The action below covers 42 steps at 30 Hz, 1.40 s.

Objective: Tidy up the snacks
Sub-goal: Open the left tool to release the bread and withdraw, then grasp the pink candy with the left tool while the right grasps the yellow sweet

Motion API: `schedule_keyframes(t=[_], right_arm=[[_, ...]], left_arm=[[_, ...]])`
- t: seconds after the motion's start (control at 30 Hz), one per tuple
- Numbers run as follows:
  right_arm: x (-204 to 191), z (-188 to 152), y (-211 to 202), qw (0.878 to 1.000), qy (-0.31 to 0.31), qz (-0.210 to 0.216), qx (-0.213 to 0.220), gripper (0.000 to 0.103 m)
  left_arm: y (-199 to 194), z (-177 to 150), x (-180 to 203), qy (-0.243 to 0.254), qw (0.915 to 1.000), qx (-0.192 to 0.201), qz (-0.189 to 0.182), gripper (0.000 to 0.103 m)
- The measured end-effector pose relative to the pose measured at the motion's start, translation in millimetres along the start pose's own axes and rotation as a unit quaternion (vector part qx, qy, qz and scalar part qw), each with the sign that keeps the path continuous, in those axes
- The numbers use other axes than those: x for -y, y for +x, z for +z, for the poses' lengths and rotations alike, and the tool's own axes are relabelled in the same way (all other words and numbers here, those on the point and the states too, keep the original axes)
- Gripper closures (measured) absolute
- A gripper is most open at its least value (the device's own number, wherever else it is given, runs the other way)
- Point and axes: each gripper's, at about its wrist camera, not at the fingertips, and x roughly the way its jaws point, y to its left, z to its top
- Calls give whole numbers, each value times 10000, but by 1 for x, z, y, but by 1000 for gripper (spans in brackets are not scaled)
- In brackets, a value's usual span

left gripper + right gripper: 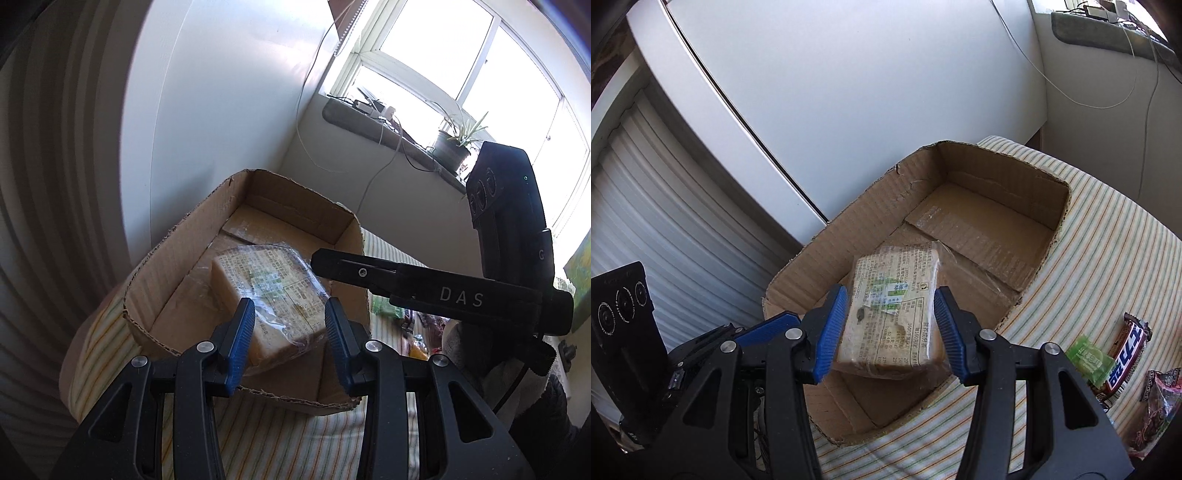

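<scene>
An open cardboard box stands on a striped cloth; it also shows in the right wrist view. Inside lies a clear-wrapped tan bread pack with a printed label, also in the right wrist view. My left gripper is open, its blue pads either side of the pack's near end, above the box's near wall. My right gripper is open, its pads just off the pack's sides. The right gripper's body reaches over the box's right wall in the left wrist view.
Loose snacks lie on the striped cloth right of the box: a green packet, a blue-lettered bar and a dark packet. A white wall panel stands behind the box. A windowsill with a potted plant and cables is beyond.
</scene>
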Motion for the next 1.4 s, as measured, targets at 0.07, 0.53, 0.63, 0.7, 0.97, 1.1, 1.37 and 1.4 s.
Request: schedule_keyframes(t=[0.07,0.53,0.63,0.7,0.97,1.1,1.37,1.4], right_arm=[[-1,-2,-4,10000,-45,-53,30,52],[17,-42,-70,9952,-227,-811,489,36],[23,-59,-88,9912,-320,-1123,623,33],[31,-71,-100,9879,-313,-1356,687,33],[87,-129,-152,9764,222,-2034,686,33],[109,-157,-168,9717,470,-2245,567,33],[135,-188,-165,9703,795,-2271,253,48],[138,-191,-164,9701,833,-2267,221,49]], left_arm=[[-3,-1,3,41,10000,26,18,66],[-17,-19,52,726,9971,171,127,52],[-16,-25,67,902,9958,132,61,51],[-13,-29,76,979,9952,87,-14,49],[6,-44,108,1228,9916,-228,-345,49],[19,-54,125,1322,9887,-440,-560,49],[53,-60,147,1524,9831,-736,-695,52],[57,-61,150,1583,9821,-764,-675,52]])
